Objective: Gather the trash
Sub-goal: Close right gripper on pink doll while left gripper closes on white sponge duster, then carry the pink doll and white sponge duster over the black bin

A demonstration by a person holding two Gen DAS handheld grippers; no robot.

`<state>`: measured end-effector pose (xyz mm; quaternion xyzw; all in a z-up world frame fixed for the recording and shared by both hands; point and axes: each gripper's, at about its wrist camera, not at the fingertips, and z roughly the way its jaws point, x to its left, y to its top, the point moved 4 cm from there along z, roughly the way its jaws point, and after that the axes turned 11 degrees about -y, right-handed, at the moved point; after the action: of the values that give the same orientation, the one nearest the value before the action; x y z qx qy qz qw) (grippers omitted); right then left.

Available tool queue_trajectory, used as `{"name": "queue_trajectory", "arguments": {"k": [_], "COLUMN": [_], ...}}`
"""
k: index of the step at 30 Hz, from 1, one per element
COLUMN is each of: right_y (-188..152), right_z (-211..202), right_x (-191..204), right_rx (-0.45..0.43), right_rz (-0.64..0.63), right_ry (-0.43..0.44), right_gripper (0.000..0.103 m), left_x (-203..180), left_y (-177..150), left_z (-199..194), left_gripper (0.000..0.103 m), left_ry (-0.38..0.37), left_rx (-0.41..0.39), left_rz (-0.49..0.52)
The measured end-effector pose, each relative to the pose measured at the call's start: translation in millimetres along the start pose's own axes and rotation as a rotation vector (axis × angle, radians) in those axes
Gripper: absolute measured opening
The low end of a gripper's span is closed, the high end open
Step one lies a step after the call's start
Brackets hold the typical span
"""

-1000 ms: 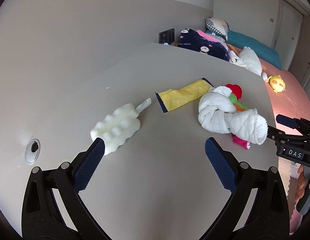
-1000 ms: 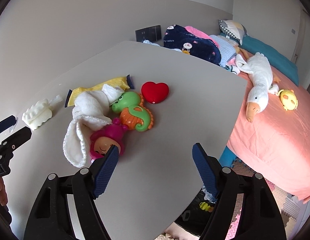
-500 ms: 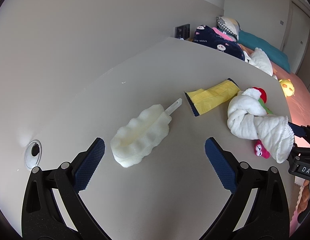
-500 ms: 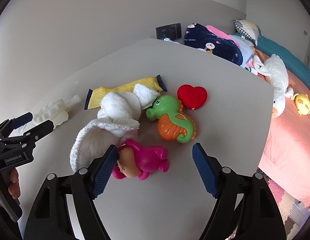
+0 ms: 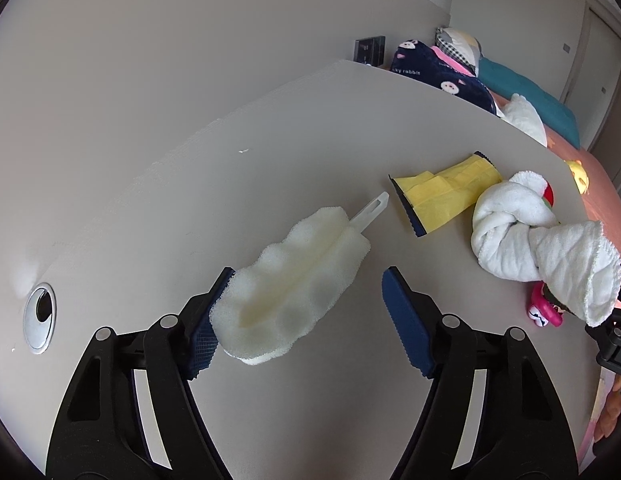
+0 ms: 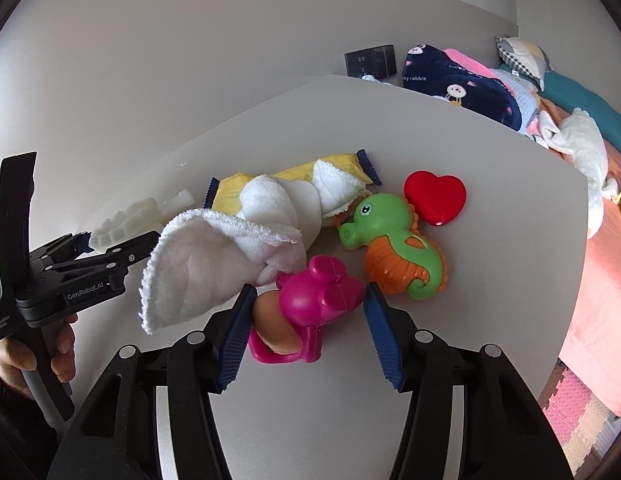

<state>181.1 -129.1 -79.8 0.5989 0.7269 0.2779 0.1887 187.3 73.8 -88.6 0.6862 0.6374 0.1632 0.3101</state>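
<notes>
Straddling the sponge [image 5: 294, 284] with our left tongs [image 5: 306, 304] spread, its long axis running far-right on the worktop [image 5: 270, 140]; our right tongs [image 6: 306, 320], also spread, flank the pink toy [image 6: 310, 308].

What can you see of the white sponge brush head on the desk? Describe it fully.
The sponge brush head is cream-white, lumpy, porous foam on a translucent plastic stem with a slot near its tip. It lies flat on the grey desk, stem pointing away. The left gripper straddles its near end, open, one pad touching the foam.
</notes>
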Motion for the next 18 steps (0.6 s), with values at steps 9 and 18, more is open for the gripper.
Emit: {"name": "queue_trajectory", "arguments": {"k": [9, 18], "right_y": [-8, -11], "right_z": [6, -10], "right_x": [4, -8], "right_rx": [0.005, -0.017], "right_rz": [0.035, 0.055], "right_ry": [0.017, -0.013], "right_gripper": [0.055, 0.055], "left_x": [7, 8], "left_y": [-2, -7], "left_z": [-3, -28], "left_gripper": [0.042, 0.025], "left_ry": [0.011, 0.009], "left_rx": [-0.016, -0.082], "left_rz": [-0.001, -0.049]}}
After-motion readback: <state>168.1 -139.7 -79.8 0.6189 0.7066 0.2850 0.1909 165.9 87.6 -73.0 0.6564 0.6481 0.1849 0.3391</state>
